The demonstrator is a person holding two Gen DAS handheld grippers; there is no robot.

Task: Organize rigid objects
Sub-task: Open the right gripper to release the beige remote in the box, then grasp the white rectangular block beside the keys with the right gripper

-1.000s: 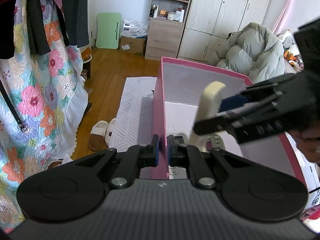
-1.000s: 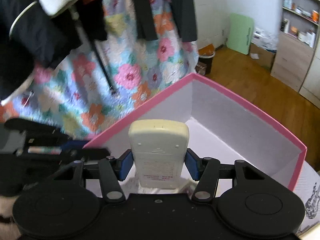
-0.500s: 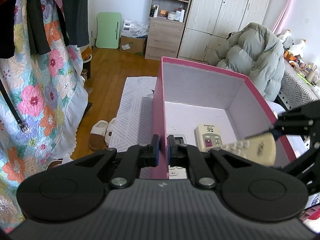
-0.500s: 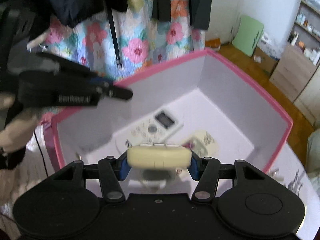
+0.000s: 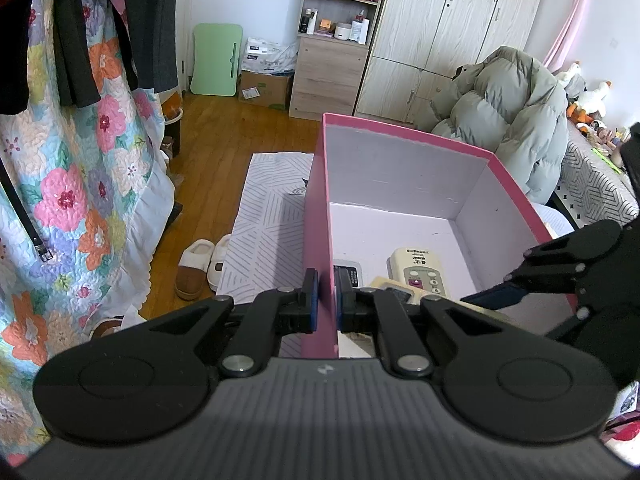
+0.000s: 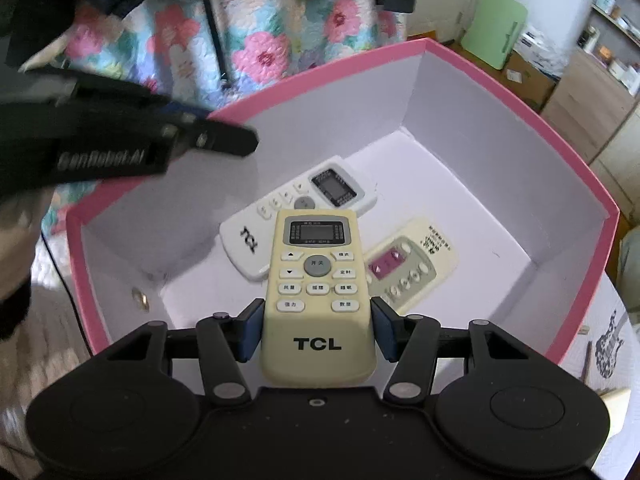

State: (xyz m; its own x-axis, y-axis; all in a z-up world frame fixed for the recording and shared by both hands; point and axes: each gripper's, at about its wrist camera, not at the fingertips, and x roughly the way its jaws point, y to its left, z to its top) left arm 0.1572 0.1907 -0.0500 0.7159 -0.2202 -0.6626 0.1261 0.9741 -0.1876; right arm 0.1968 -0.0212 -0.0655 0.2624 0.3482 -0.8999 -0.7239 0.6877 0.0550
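Lowered from upright a second ago, the cream TCL remote [image 6: 318,292] now lies face-up inside the pink cardboard box [image 6: 576,184], between the right hand-held gripper's [image 6: 318,330] barely parted pads, long axis pointing away. Left hand-held gripper [image 5: 325,300] clamps the box's left wall. Beyond: white remote [image 6: 288,216], beige remote [image 6: 408,264].

Pink box [image 6: 592,268] sits on a white patterned cloth [image 6: 612,320]. On the box floor: white remote [image 6: 248,236] and cream remote [image 6: 416,260]. Wood floor [image 5: 224,136] carries a striped rug [image 5: 268,216], slippers [image 5: 200,264].
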